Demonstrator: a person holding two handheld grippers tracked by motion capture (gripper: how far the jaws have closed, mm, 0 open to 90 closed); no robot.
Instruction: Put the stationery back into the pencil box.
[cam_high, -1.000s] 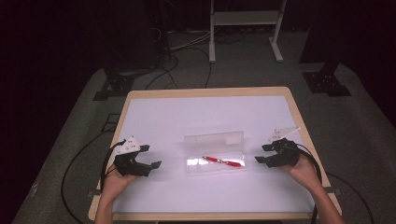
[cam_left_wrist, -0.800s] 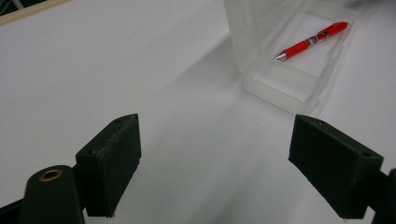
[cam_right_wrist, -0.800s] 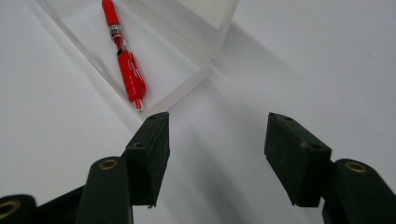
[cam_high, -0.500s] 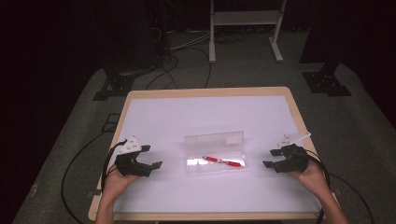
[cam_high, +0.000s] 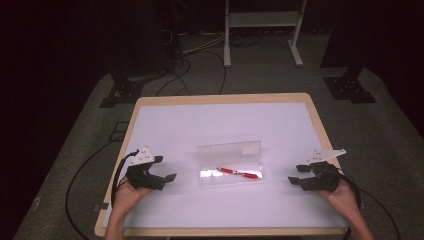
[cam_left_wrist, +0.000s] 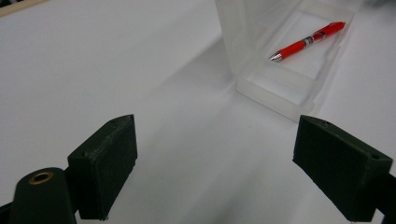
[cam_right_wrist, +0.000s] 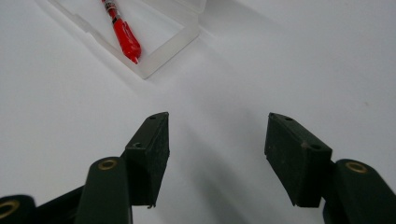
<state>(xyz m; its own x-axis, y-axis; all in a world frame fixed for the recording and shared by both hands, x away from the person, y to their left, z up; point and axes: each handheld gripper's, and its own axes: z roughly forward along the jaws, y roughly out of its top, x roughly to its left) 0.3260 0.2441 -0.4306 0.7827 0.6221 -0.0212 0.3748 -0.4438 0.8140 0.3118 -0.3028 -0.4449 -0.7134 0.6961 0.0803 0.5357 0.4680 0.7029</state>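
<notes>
Pen (cam_high: 238, 173), red with a silver tip, lies flat inside the tray of a clear plastic case (cam_high: 231, 178). The case sits near the middle of the table (cam_high: 220, 120), somewhat closer to the near edge than to the far edge, with its long side parallel to the near edge. The lid (cam_high: 229, 149) of the case stands open, raised along the far side of the tray. In the left gripper view the pen (cam_left_wrist: 307, 41) rests diagonally in the tray, silver tip toward the camera, and the lid (cam_left_wrist: 247, 28) rises as a translucent wall to the left of the tray. In the right gripper view the red end of the pen (cam_right_wrist: 125, 39) points toward the near corner of the case (cam_right_wrist: 154, 56).

Left gripper (cam_high: 165, 171) rests near the left edge of the table, well apart from the case, held in the person's left hand (cam_high: 127, 192). Its jaws stand wide apart with nothing between them; bare white tabletop shows in the gap. The jaws point toward the left end of the case.

Right gripper (cam_high: 297, 174) sits near the right edge of the table, also well apart from the case, held in the person's right hand (cam_high: 345, 195). Its jaws are released, spread with nothing between them, and point toward the right end of the case. A black cable (cam_high: 75, 200) trails from the left gripper over the left edge of the table to the floor.
</notes>
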